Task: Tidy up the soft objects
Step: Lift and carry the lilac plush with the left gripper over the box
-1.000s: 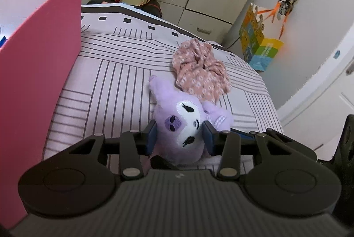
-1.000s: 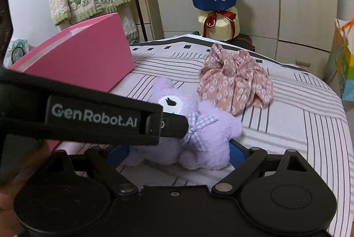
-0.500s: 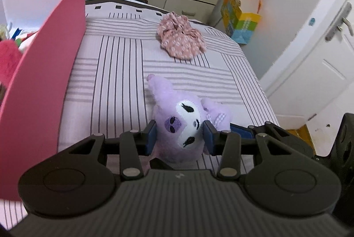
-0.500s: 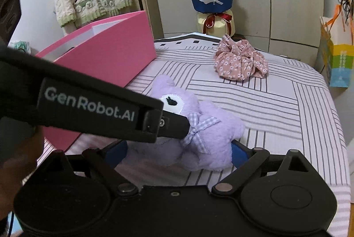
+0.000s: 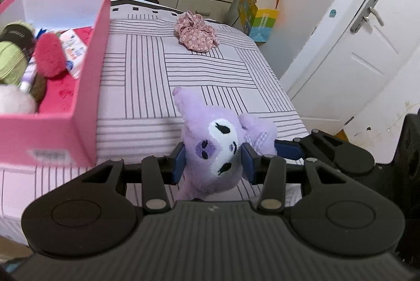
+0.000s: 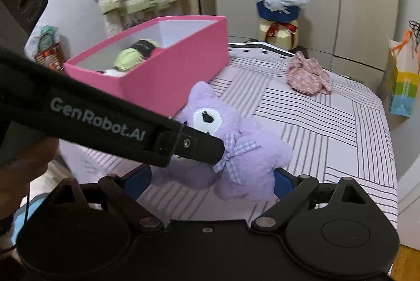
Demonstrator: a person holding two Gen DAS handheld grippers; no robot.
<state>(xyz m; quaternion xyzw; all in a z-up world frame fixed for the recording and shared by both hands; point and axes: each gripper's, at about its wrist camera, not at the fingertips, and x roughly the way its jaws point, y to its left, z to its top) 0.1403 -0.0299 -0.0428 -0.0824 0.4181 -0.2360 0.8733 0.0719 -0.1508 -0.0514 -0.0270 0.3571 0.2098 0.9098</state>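
Right now your left tool (image 5: 212, 162) and right tool (image 6: 212, 180) both pinch the purple plush (image 5: 218, 147) beside the pink box (image 5: 86, 102), which holds a green beanie (image 6: 131, 57) and red plush (image 5: 50, 57).

Only thing I can actually read is "GenRobot.AI" in pale letters along the side of my left gripper (image 6: 214, 147), the black bar crossing the right camera's view. The pink box (image 5: 86, 107) has a label on its front wall, but it's way too blurry.
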